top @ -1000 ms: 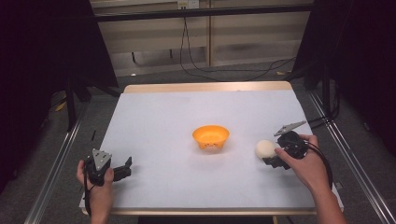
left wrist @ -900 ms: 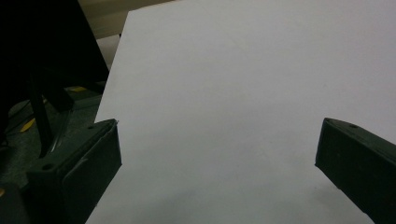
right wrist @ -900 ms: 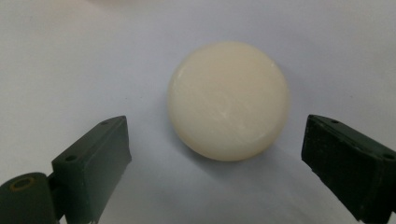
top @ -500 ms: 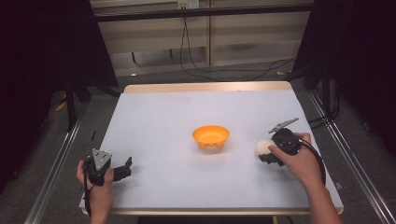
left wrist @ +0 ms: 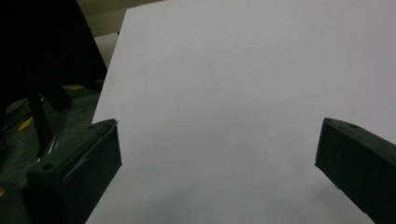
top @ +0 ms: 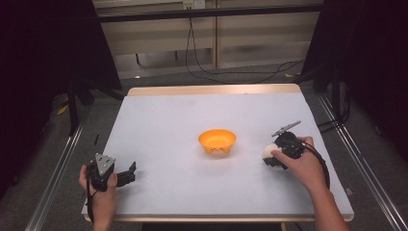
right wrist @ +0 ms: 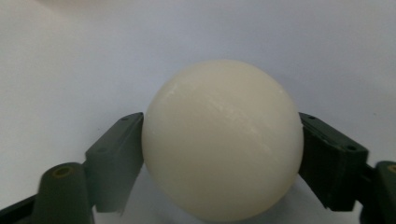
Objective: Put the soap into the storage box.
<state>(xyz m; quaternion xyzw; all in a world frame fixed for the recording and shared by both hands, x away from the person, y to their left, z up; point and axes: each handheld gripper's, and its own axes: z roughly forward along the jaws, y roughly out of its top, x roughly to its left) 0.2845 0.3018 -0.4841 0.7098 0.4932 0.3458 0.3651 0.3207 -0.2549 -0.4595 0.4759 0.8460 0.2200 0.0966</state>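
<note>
From my seat, what matters is where the orange bowl (top: 217, 141) lies from my right gripper (top: 271, 156): off to its left across the tabletop (top: 163, 120), near but clearly apart, with bare surface between. My right gripper has the white ball (right wrist: 222, 138) between its 2 jaws, each pressed against a flank of it, so I judge it closed on the ball. In the high view the ball (top: 268, 151) sits at the right side of the tabletop, low over it or resting on it; I cannot tell which. It is a smooth, cream-white sphere with faint ridged lines, so no long axis to mind. My left gripper (top: 126, 175) waits at the near left corner, jaws wide apart, holding nothing, and well away from the bowl. The right is the nearer 1.
</note>
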